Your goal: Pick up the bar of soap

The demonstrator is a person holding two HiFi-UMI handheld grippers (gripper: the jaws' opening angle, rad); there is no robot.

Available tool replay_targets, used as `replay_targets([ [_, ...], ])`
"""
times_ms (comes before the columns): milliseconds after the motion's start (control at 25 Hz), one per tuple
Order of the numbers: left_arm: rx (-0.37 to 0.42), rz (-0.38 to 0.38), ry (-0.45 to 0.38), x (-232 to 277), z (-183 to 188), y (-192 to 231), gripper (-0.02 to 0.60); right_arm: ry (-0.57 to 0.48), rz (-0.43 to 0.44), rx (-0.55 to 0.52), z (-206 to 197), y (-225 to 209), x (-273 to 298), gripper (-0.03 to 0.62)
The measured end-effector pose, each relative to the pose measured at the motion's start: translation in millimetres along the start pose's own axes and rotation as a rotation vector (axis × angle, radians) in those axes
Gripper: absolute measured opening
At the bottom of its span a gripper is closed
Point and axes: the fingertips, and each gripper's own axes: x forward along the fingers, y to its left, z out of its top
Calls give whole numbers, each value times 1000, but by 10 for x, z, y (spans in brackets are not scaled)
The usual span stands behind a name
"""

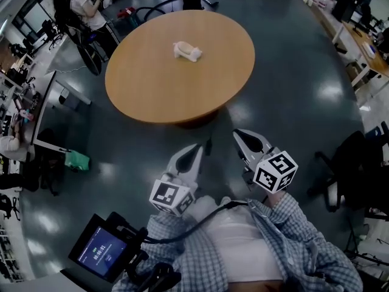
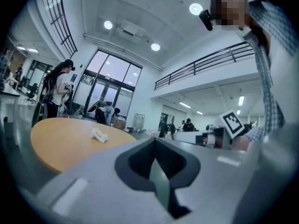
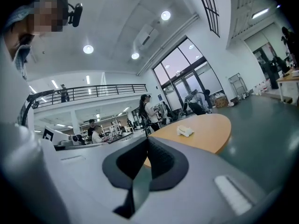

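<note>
A pale, lumpy bar of soap (image 1: 187, 51) lies alone near the far middle of a round wooden table (image 1: 152, 93). It also shows small in the left gripper view as soap (image 2: 99, 135) and in the right gripper view as soap (image 3: 185, 131). Both grippers are held close to the person's body, well short of the table's near edge. The left gripper (image 1: 193, 148) points toward the table with its jaws together and nothing between them (image 2: 154, 142). The right gripper (image 1: 240, 134) is beside it, also shut and empty (image 3: 147, 139).
The table stands on a dark shiny floor. A person (image 1: 85, 8) stands by chairs beyond the table's far left. Desks with monitors (image 1: 44, 105) line the left side, a desk (image 1: 368, 50) is at the far right, and an office chair (image 1: 352, 163) is at the right.
</note>
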Motion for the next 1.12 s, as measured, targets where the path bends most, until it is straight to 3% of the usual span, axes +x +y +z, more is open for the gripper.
replay_targets([
  [320, 17, 15, 23, 201, -83, -30, -2, -15, -25, 27, 51, -341, -83, 3],
  [600, 4, 7, 16, 450, -48, 222, -2, 5, -48, 26, 44, -535, 179, 3],
  [1120, -38, 51, -5, 1337, 358, 1793, -2, 23, -57, -24, 526, -1236, 1854, 3],
])
